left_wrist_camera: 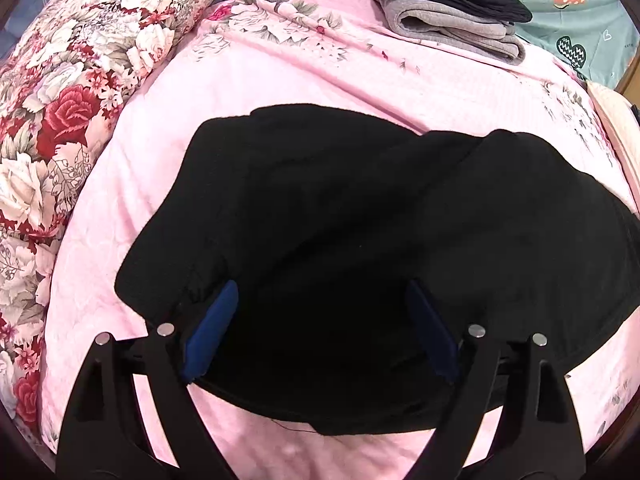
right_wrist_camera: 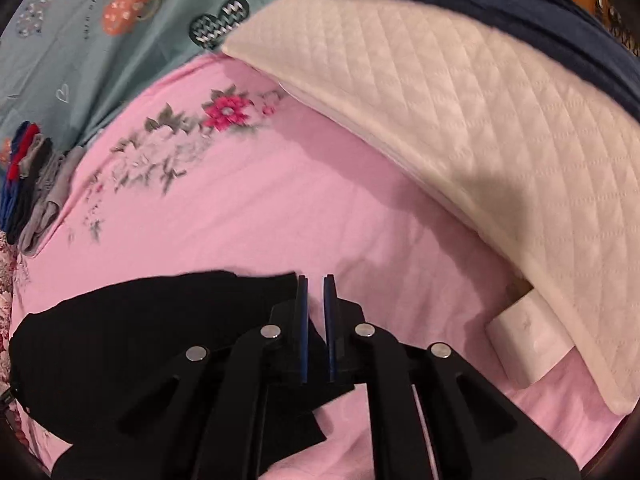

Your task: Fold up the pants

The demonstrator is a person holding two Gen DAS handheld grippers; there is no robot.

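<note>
Left wrist view: we log our left tool point(left_wrist_camera: 320, 328) spread wide directly over the black pants point(left_wrist_camera: 360, 216), bunched on the pink bed point(left_wrist_camera: 280, 80), long axis running left-right; folded clothes point(left_wrist_camera: 452, 12) lie beyond. Right tool point(right_wrist_camera: 316, 320), nearly pressed together, empty, sits at the pants' point(right_wrist_camera: 160, 320) right edge.

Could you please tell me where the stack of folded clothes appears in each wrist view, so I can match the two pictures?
Left wrist view: the stack of folded clothes sits at the top, right of centre, on the far edge of the pink sheet.
Right wrist view: the stack of folded clothes lies at the far left edge, seen side-on.
Shared landmark: the teal sheet with a black zigzag heart lies beside the stack.
</note>
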